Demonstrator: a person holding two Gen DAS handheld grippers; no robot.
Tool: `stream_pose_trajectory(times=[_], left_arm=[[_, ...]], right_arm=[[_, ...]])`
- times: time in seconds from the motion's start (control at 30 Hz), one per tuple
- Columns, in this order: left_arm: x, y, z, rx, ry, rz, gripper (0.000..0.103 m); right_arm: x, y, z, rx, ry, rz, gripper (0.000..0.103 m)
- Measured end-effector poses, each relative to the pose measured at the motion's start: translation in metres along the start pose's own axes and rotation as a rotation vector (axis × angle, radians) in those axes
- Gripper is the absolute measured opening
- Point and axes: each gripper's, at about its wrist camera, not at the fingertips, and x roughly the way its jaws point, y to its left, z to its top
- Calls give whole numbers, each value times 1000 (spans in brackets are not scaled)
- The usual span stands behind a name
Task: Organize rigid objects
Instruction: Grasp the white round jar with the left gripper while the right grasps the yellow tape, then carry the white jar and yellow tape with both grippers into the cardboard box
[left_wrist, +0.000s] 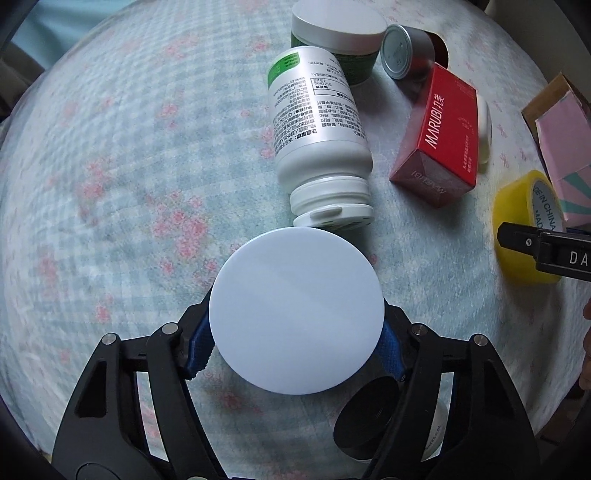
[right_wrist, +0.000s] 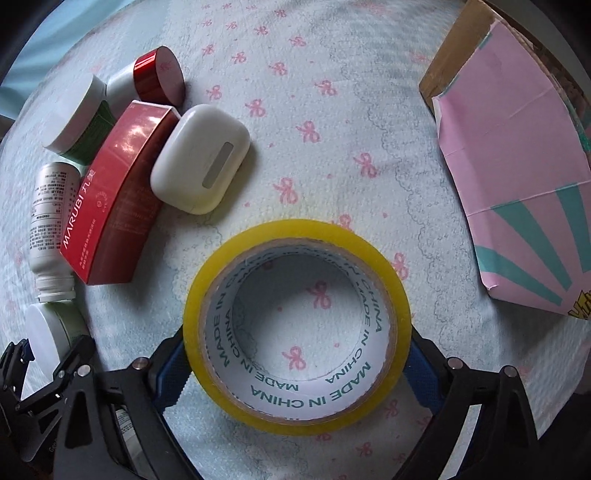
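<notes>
A jar with a round white lid (left_wrist: 295, 314) stands on the flowered cloth, and my left gripper (left_wrist: 295, 336) straddles it from above. Its blue pads (left_wrist: 197, 349) meet the jar on both sides, so it is shut on the jar. In the right wrist view a yellow tape roll (right_wrist: 295, 230) lies flat on the cloth. My right gripper (right_wrist: 297, 369) points down over it, a blue pad (right_wrist: 171, 373) against each outer side. The tape roll (left_wrist: 517, 218) also shows at the right edge of the left wrist view, with a black finger of the right gripper over it.
A white pill bottle (left_wrist: 317, 122) lies on its side beyond the jar. Behind it are a green jar with a white lid (left_wrist: 336, 33), a silver-and-red tin (left_wrist: 406, 51) and a red MARUBI box (left_wrist: 439, 136). A white earbud case (right_wrist: 201, 158) rests beside the box. A pink carton (right_wrist: 517, 184) lies right.
</notes>
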Motion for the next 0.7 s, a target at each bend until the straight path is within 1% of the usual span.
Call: stream_pose_trajectory(times=[0.17,0.2,0.4,0.57,0.6,0.67,0.7], left_arm=[[-11,9,-1,-22,-9,-14,68],[-15,12,-1,-22,-22,-11,68],[-46,32,4,-51,-83,-11,68],[-96,47,12,-77,-143,-15,68],[-107,42,11,-79,-159,-17,68],[-134,43,15,-70,-196,-28,68],[-149,31,11,-65,-208,-27,68]], right_arm=[[-16,1,-4,7,-22,-3,95],[-16,-3,2,3,-32,2,95],[-47,10,0,-39,-74,4,95],[-90,22,-4,-74,-121,29,95],[-104,24,-6,-85,-136,32,95],[-129,28,-13,-103,-161,39,95],[-144,32,-13,-114,-172,51,95]])
